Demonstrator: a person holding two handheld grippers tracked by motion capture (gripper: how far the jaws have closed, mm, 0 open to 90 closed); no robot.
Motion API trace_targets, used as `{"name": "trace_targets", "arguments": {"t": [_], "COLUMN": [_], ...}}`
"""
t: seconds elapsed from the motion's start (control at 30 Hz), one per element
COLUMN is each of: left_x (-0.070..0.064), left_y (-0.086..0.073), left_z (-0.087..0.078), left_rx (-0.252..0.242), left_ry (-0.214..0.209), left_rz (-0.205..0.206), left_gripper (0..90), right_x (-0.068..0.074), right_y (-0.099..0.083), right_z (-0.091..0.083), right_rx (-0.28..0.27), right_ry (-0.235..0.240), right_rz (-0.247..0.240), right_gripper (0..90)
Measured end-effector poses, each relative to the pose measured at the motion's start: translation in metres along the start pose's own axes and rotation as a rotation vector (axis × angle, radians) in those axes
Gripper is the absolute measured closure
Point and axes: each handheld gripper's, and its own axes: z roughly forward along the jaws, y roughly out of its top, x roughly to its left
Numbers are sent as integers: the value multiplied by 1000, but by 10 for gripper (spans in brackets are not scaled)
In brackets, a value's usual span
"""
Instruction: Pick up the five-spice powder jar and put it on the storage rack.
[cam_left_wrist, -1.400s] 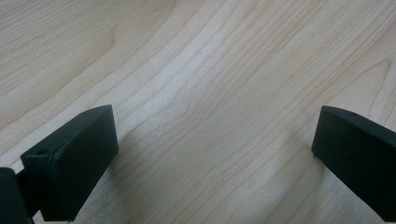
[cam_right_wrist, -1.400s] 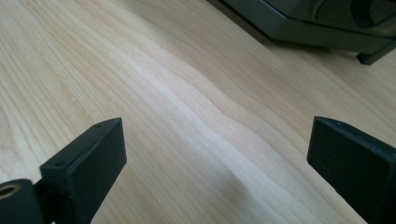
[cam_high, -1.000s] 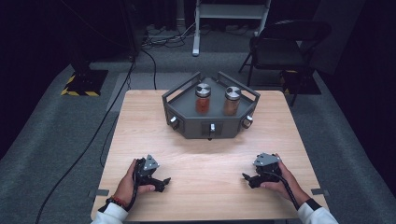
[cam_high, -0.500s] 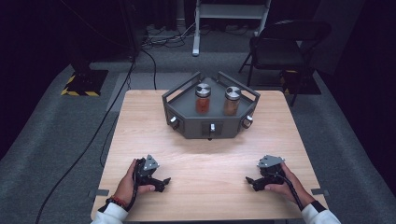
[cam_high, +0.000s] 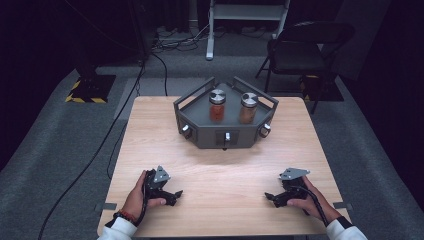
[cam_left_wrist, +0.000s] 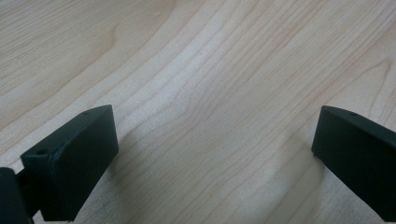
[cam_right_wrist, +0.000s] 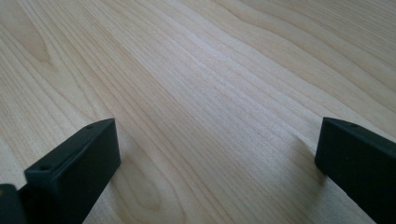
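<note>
Dark floor and a black chair (cam_high: 305, 45) sit behind a light wooden table (cam_high: 150, 130). Both grippers rest on the near part of the table, each held in a hand. The left gripper (cam_high: 172, 194) has its jaws wide apart with nothing between them — you see bare wood there in the left gripper view (cam_left_wrist: 215, 154). The right gripper (cam_high: 270, 197) is the same, jaws spread and empty, with only wood grain in the right gripper view (cam_right_wrist: 217, 158).

Two jars stand upright in a grey tray (cam_high: 200, 132) at the far middle of the table. The red jar (cam_high: 217, 106) is on the left and the orange jar (cam_high: 248, 108) is just beside it on the right — both have shiny metal lids. The jars are well apart from the grippers, straight ahead and away from the person. I think the left gripper is nearer the red jar and the right one nearer the orange jar. No words or labels can be read on anything.
</note>
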Motion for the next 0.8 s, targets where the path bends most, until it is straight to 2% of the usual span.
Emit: {"name": "trace_targets", "arguments": {"t": [0.23, 0.8], "left_x": [0, 1], "left_y": [0, 1], "left_z": [0, 1], "left_rx": [0, 0], "left_ry": [0, -4], "left_rz": [0, 1], "left_gripper": [1, 1], "right_x": [-3, -4], "right_y": [-12, -13], "right_z": [0, 0], "right_rx": [-46, -49], "right_ry": [13, 16], "right_rz": [-12, -17], "right_gripper": [0, 0]}}
